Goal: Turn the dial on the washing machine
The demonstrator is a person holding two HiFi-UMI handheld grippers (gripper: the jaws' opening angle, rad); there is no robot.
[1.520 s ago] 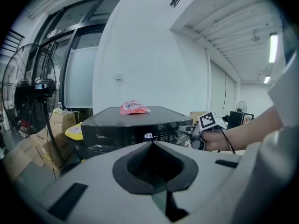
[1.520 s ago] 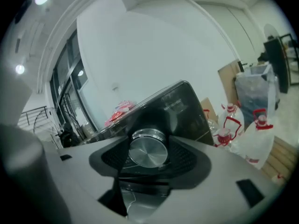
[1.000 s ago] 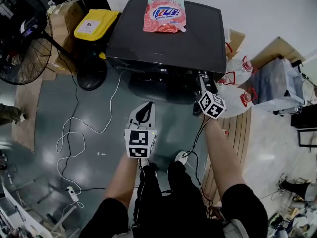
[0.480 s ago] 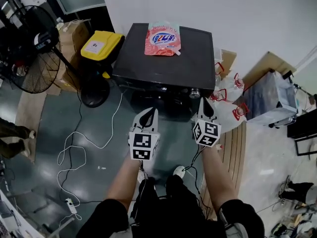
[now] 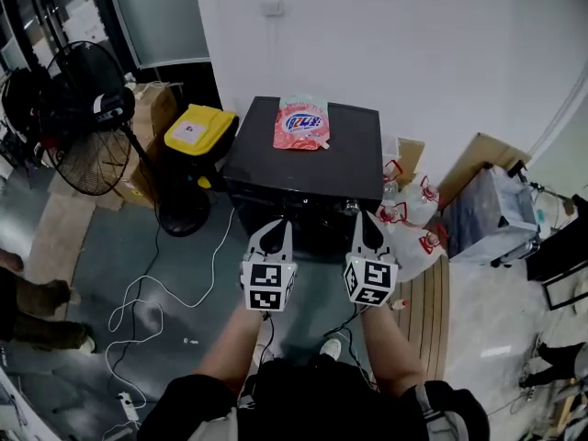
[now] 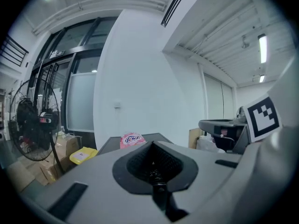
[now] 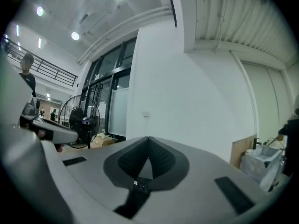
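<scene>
The left tongs (image 5: 278, 229) and the right tongs (image 5: 365, 220) are held side by side in front of the black washing machine (image 5: 303, 168), each with its marker cube facing up toward the head camera. In the left gripper view the left tongs (image 6: 153, 145) are pressed together with nothing between the tips, and the right gripper view shows the right tongs (image 7: 148, 140) pressed together in the same way, pinching nothing, with the white wall beyond them. The dial (image 5: 351, 208) sits at the right end of the machine's front panel, just under the top edge. In the head view the tips of the right tongs lie close to it, but whether they touch it cannot be told. A pink detergent pouch (image 5: 301, 122) lies flat on the machine's lid near the back edge, and it shows again past the tips in the left gripper view (image 6: 132, 139). Left of the machine stands a yellow-lidded bin (image 5: 199, 129), and farther left a standing fan (image 5: 87, 118). White plastic bags (image 5: 409, 214) with red handles sit against the machine's right side. A white cable (image 5: 147, 292) loops over the grey floor.
</scene>
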